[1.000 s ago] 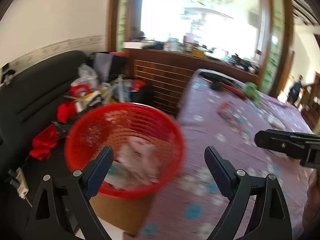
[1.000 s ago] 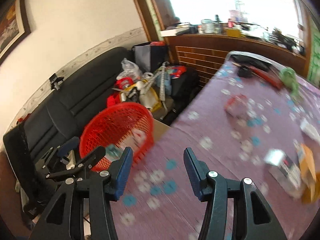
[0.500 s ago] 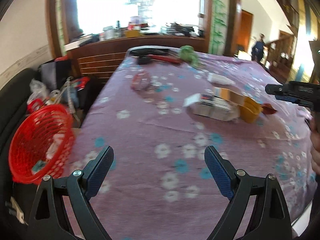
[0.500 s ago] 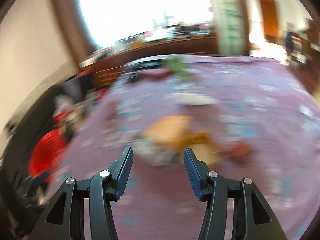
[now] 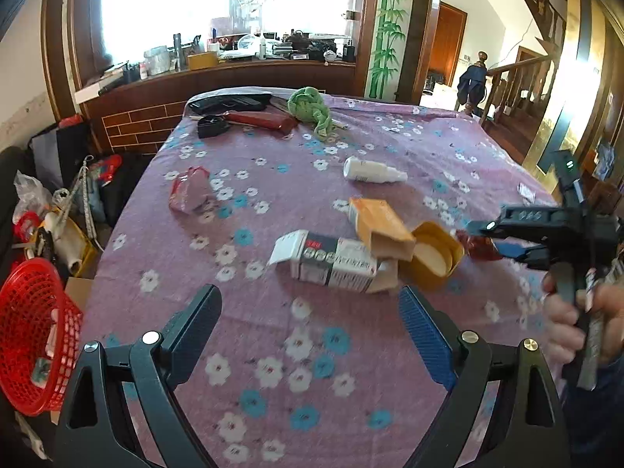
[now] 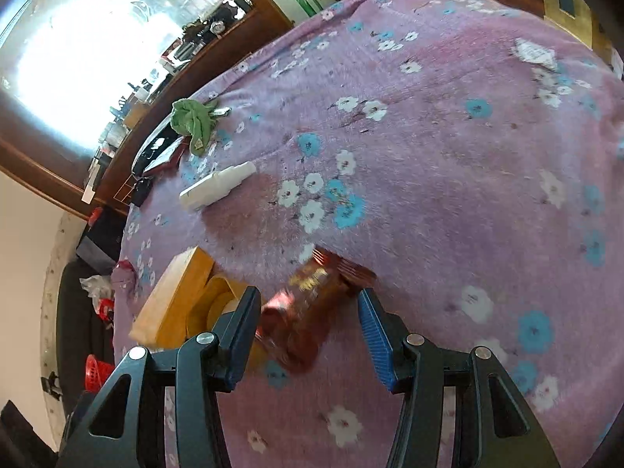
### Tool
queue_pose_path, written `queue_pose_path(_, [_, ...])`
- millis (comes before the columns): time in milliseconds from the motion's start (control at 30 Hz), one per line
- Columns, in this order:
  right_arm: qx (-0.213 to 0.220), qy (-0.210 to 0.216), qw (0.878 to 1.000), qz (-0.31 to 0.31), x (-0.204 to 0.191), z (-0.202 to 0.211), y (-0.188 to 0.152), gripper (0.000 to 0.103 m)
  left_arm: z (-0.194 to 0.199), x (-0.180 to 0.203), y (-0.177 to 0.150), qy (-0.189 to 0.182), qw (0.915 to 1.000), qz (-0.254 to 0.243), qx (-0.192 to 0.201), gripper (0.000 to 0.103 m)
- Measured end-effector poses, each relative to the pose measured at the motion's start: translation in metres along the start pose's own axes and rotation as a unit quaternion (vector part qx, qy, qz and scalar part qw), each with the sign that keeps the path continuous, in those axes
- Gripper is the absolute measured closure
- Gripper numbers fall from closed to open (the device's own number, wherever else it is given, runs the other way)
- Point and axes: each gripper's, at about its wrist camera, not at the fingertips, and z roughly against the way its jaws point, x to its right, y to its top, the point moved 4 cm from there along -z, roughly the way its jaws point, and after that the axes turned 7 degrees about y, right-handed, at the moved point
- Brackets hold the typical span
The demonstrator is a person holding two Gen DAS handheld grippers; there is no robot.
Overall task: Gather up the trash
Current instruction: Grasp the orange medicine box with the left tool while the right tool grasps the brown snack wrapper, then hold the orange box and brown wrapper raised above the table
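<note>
Trash lies on a purple flowered tablecloth (image 5: pixel 273 351): a white and grey carton (image 5: pixel 331 261), an orange box (image 5: pixel 380 228), a yellow lid (image 5: pixel 435 255), a white bottle (image 5: pixel 372 171), a crumpled red-clear wrapper (image 5: pixel 189 191). A red snack wrapper (image 6: pixel 312 300) lies between the open fingers of my right gripper (image 6: pixel 306 321), just above the cloth. My left gripper (image 5: pixel 308 327) is open and empty above the near table. The red basket (image 5: pixel 31 335) stands off the table's left edge with trash in it.
A green cloth (image 5: pixel 312 111), a black case (image 5: pixel 230 103) and a dark red tube (image 5: pixel 259 119) lie at the table's far end. Clutter and bags (image 5: pixel 58 210) sit on the floor at left. A small white packet (image 6: pixel 532 52) lies at the far right.
Both grippers swung from the red basket to the table. My right gripper came down over the red snack wrapper; my left now faces the cartons.
</note>
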Motion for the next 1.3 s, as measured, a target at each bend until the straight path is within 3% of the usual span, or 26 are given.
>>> queue_pose_path(67, [-0.004, -0.007, 1.0, 0.007, -0.002, -0.009, 0.002, 0.051, -0.006, 0.003, 0.009, -0.004, 1.0, 0.002, -0.007, 0.012])
queue_pose_path(100, [-0.005, -0.011, 1.0, 0.014, -0.002, -0.013, 0.003, 0.064, -0.01, 0.005, 0.015, -0.006, 0.9999, 0.006, -0.012, 0.012])
queue_pose_path(133, [-0.005, -0.01, 1.0, 0.019, -0.002, -0.015, 0.003, 0.071, -0.013, 0.005, 0.019, -0.007, 0.9998, 0.01, -0.014, 0.012])
queue_pose_path(367, [0.044, 0.039, 0.997, 0.044, 0.004, -0.003, 0.006, 0.074, -0.056, 0.024, 0.052, -0.024, 0.9977, 0.019, -0.06, 0.012])
queue_pose_path(600, [0.081, 0.043, 0.995, 0.046, 0.006, 0.012, 0.012, 0.075, -0.121, 0.059, 0.064, -0.026, 0.9916, -0.003, -0.126, 0.012])
queue_pose_path(667, [0.082, 0.046, 0.995, 0.043, 0.007, 0.013, 0.013, 0.075, -0.134, 0.064, 0.064, -0.024, 0.9898, -0.01, -0.14, 0.019])
queue_pose_path(833, [0.084, 0.049, 0.994, 0.049, 0.004, 0.015, 0.012, 0.074, -0.15, 0.074, 0.057, -0.042, 0.9852, -0.018, -0.165, 0.058])
queue_pose_path(1000, [0.087, 0.051, 0.993, 0.067, -0.003, 0.017, 0.009, 0.074, -0.138, 0.075, 0.051, -0.051, 0.9901, -0.021, -0.129, 0.059])
queue_pose_path(1133, [0.1, 0.052, 0.989, 0.099, -0.017, 0.02, 0.004, 0.074, -0.101, 0.064, 0.049, -0.046, 0.9974, -0.004, -0.055, 0.059])
queue_pose_path(1300, [0.114, 0.066, 0.974, 0.182, -0.053, 0.022, -0.013, 0.074, -0.052, 0.042, 0.035, 0.01, 0.9985, 0.011, 0.053, 0.058])
